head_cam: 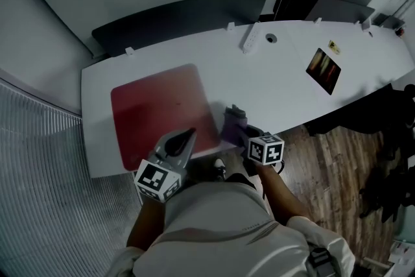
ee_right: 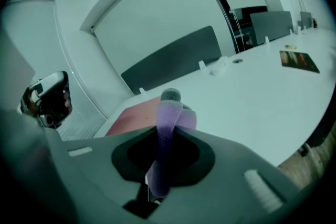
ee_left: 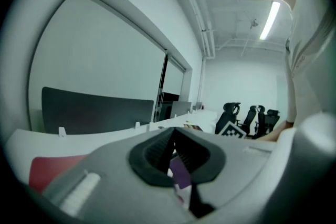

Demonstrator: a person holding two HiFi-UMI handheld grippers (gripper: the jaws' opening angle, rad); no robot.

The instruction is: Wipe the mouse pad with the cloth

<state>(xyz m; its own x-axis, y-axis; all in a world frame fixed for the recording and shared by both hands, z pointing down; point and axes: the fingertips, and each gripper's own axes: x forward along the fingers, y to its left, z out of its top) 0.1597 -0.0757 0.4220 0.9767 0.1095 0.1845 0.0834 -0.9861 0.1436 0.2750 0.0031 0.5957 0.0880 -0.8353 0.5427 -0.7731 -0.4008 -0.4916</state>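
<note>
The right gripper (ee_right: 164, 157) clamps a soft purple cloth (ee_right: 168, 113) (fuzzy, folded); the left gripper (ee_left: 176, 159), jaws together, is beside the flat, square red mouse pad (head_cam: 155, 110).

- The left gripper (head_cam: 185, 138) has a grey shell that narrows to black ribbed pads.
- At its near end sits a cube (head_cam: 157, 180) with black-and-white square markers.
- The right gripper (head_cam: 241, 133) carries a similar marker cube (head_cam: 266, 150).
- The person wears a pale top (head_cam: 220, 230), probably short-sleeved.

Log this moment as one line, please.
right gripper shut on cloth | cloth right of mouse pad, above table | left gripper shut
</note>
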